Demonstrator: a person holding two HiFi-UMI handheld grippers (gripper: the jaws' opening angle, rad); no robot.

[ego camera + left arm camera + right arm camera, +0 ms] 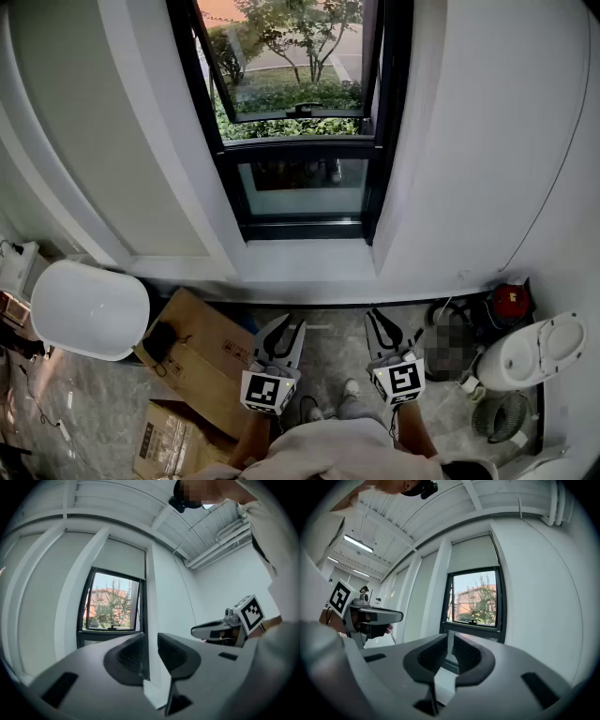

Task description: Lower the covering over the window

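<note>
Jaws of L gripper [292, 324] apart, nothing betw. them. R gripper [377, 317] jaws nearly together, thin slit only, also empty. Both held level, side by side, facing window [300, 112], apart from it. Blind [473, 554] sits up high, covers only window's top part.
</note>
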